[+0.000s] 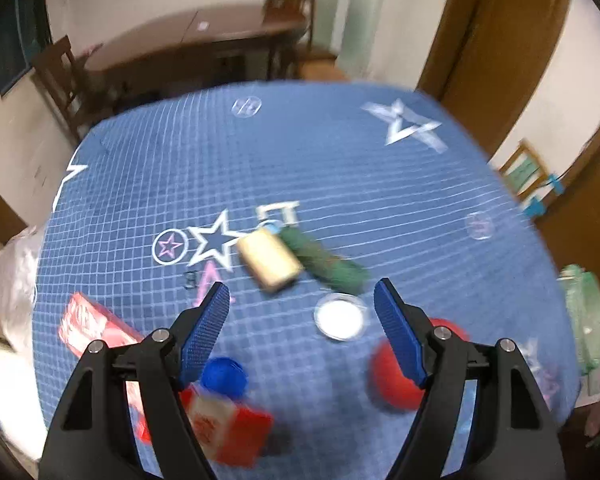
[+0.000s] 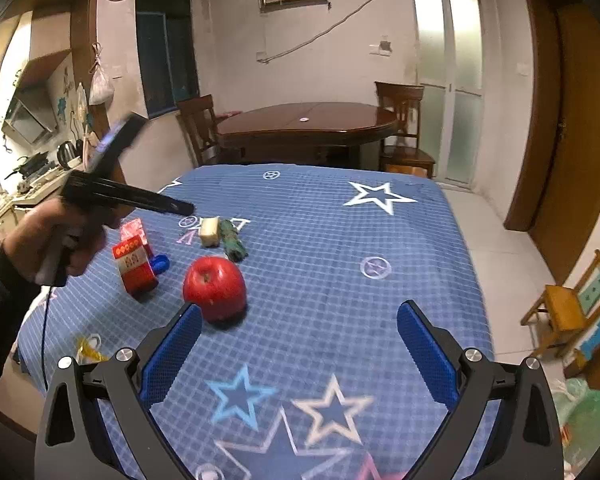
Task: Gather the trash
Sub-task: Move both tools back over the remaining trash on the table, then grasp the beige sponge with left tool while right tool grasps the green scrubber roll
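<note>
Table: blue checked cloth with white star prints (image 2: 340, 240), all the trash sits on it.

Left gripper (image 1: 302, 300): black tongs with blue ribbed pads, pitched steeply down over the clutter, jaws released with nothing between the pads.

Left hand (image 2: 56, 236): seen from the right camera at 9 o'clock, fist round the grip, dark sleeve behind.

Right gripper (image 2: 300, 320): angled gently down over bare cloth, jaws spread wide, empty.

Red apple (image 2: 215, 286): just off the right gripper's left pad, at 11 o'clock, not touched.

Red printed carton (image 2: 134, 266): at 9 o'clock of the apple, small blue round cap (image 2: 160, 263) right beside it.

Tan rectangular sponge block (image 1: 269, 259): touching a dark green crumpled wrapper (image 1: 324, 261), 12 o'clock of the left gripper.

White round lid (image 1: 339, 317): between the left pads' tips, lying flat.
</note>
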`<move>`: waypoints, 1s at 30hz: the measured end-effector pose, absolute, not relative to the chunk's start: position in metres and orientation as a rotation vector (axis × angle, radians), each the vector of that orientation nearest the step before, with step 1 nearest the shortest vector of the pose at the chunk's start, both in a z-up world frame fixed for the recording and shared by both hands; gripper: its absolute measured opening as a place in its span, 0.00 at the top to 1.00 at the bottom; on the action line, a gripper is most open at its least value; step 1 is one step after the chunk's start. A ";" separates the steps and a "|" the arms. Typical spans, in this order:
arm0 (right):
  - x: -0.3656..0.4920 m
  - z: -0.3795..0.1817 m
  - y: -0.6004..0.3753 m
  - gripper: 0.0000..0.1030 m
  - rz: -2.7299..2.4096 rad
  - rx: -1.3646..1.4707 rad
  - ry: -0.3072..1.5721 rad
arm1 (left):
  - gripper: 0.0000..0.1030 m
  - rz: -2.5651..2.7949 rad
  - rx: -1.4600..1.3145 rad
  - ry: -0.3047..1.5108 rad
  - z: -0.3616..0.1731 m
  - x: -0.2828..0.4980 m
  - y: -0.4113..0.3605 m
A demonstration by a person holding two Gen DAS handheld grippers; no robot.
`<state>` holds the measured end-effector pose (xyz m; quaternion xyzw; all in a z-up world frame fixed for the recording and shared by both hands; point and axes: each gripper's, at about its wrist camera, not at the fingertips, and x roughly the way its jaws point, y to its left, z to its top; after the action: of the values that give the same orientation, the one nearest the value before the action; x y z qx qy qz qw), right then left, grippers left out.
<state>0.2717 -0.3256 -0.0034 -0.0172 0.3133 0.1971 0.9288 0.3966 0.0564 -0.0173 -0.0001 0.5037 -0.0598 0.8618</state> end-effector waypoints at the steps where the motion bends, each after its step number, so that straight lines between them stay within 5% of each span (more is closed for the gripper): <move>1: 0.279 -0.006 -0.322 0.05 0.415 -0.031 0.646 | 0.31 -0.113 0.012 1.089 -0.027 0.407 0.057; 14: 0.364 -0.036 -0.276 0.05 0.476 -0.040 0.723 | 0.30 -0.051 0.080 1.247 -0.084 0.460 0.064; 30: 0.451 -0.072 -0.198 0.07 0.646 -0.065 0.907 | 0.31 -0.068 0.036 1.254 -0.078 0.473 0.105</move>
<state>0.4511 -0.1984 -0.0715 -0.0306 0.4303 0.3066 0.8484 0.4729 0.1049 -0.0781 0.0170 0.5867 -0.0319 0.8090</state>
